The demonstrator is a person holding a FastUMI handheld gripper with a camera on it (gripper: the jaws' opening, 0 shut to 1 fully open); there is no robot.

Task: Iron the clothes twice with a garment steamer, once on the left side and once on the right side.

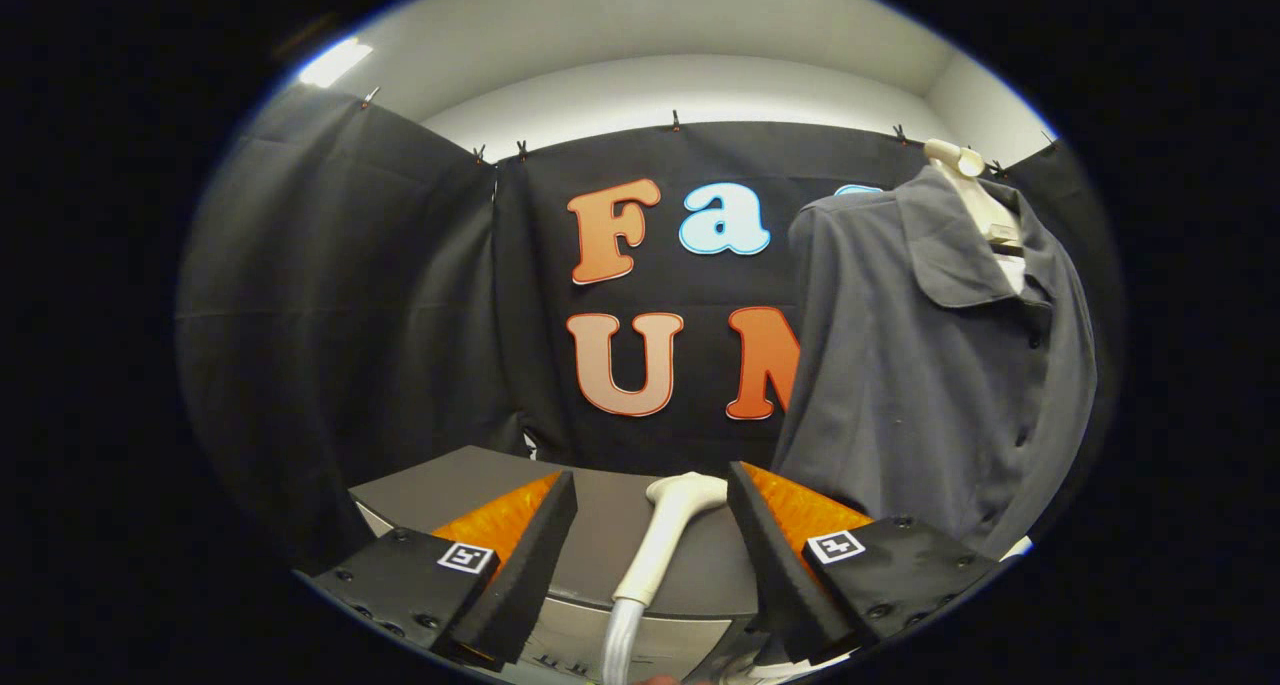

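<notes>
Hand-held gripper (650, 555) released, fingers spread wide, nothing pressed between the pads. Directly between the fingers, touching neither: cream-white garment steamer (665, 535), resting on the grey tabletop (450, 480). Long axis running near to far, hose (622, 645) trailing toward the near edge, head bent to the right at the far end. Handle roughly centred in the gap, perhaps slightly closer to the right finger. Beyond and to the right of the right finger: grey polo shirt (920, 365), hanging upright on a pale mannequin form (965, 180), collar open, placket facing right of centre. Black booth wall (400, 295) behind. Judged from the layout: grasp not yet made; closing on the handle likely to come first, then a lift up and to the right toward the shirt's front. Neither ironing pass apparently begun.
</notes>
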